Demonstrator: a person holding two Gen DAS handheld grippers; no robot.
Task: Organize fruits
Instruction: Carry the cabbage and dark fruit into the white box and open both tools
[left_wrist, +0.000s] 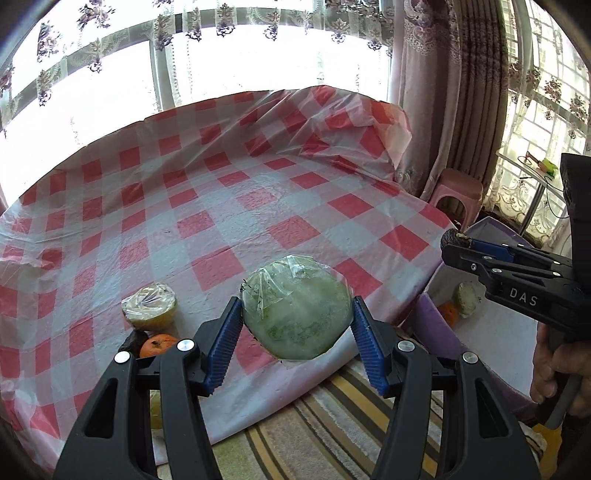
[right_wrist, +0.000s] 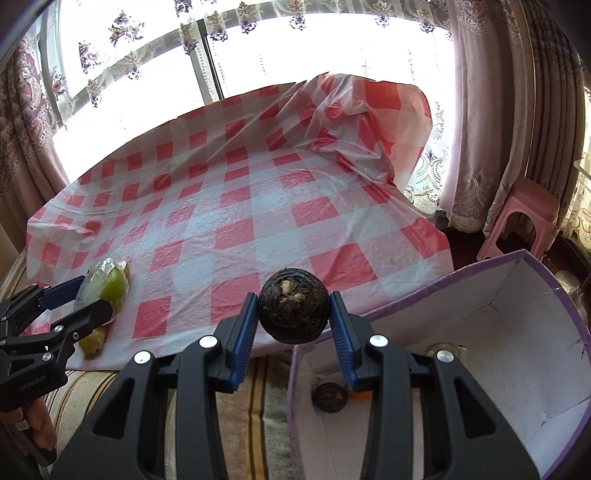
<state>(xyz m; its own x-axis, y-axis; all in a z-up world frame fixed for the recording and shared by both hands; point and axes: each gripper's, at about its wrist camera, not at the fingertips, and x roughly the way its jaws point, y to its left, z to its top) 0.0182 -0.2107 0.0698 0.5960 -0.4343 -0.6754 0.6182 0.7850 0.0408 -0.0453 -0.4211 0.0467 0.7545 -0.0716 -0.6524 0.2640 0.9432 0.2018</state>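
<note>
Wrapped green fruit (left_wrist: 297, 310) btwn left gripper (left_wrist: 295, 325) pads, off checked cloth (left_wrist: 221, 192).

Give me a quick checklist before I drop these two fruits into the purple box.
1. Left gripper jaws clamp the wrapped green fruit: ok.
2. Right gripper jaws clamp the dark round fruit: ok.
3. Purple box open, with free floor space: ok.
4. Dark round fruit already over the box: not ok, it hangs at the near rim.
5. Wrapped green fruit over the box: not ok, it is above the checkered tablecloth.
6. Plastic wrap secure: cannot tell.
</note>
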